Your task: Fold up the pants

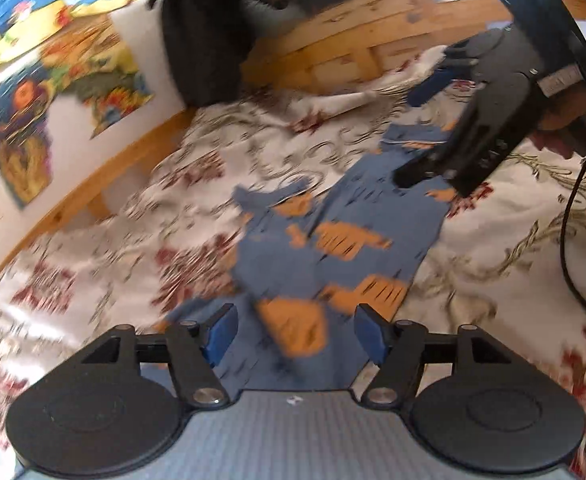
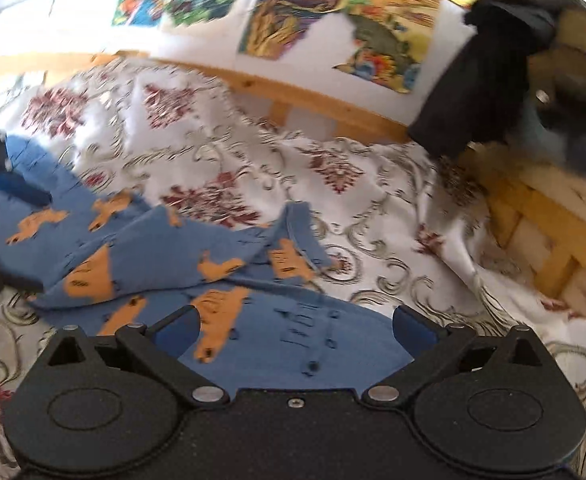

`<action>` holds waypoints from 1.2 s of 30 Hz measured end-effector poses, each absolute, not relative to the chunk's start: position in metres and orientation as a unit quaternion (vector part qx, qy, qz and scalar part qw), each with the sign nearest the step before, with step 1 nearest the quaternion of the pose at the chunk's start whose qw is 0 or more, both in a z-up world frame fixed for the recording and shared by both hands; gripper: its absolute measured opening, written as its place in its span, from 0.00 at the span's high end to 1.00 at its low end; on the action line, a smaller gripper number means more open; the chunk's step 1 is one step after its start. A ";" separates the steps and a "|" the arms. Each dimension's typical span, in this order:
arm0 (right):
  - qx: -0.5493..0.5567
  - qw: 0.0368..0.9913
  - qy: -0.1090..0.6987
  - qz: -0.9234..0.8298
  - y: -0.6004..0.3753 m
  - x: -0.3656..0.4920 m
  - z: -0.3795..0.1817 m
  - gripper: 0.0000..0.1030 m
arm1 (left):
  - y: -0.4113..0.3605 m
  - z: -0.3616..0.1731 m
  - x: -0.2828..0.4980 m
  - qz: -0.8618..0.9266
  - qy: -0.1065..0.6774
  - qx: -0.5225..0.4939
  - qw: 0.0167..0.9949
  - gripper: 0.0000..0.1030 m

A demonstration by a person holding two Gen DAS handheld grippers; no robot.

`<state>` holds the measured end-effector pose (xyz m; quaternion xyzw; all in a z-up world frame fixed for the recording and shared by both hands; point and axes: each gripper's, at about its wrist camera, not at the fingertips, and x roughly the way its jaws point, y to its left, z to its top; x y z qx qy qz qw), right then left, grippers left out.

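pants on bedspread

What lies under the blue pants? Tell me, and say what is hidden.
The blue pants lie on a white floral bedspread, which shows all around them. One flap is folded over the pants themselves. Whatever sits directly beneath the fabric is covered and cannot be seen.

You're in a home bedroom, likely a child's: a bed with a white floral bedspread, pine bed frame along its far edge. Behind the frame, a white wall carries bright cartoon pictures. Dark clothing hangs at the frame's wooden end, by the slats.
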<state>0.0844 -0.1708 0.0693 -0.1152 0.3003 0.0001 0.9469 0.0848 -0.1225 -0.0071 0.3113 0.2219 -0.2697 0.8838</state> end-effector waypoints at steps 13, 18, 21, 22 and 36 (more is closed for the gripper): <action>-0.060 0.957 0.283 0.003 -0.204 0.103 0.057 0.01 | -0.168 -0.046 0.143 -0.328 0.269 0.326 0.845 0.28; -0.053 0.953 0.297 0.006 -0.204 0.107 0.050 0.01 | -0.160 -0.039 0.159 -0.318 0.290 0.303 0.850 0.29; -0.048 0.954 0.296 0.013 -0.201 0.106 0.051 0.01 | -0.148 -0.033 0.168 -0.302 0.308 0.283 0.856 0.31; -0.046 0.954 0.295 0.015 -0.201 0.106 0.051 0.01 | -0.144 -0.033 0.172 -0.294 0.314 0.284 0.857 0.36; 0.048 0.941 0.332 0.056 -0.196 0.114 0.042 0.01 | -0.122 -0.024 0.137 -0.249 0.269 0.299 0.881 0.28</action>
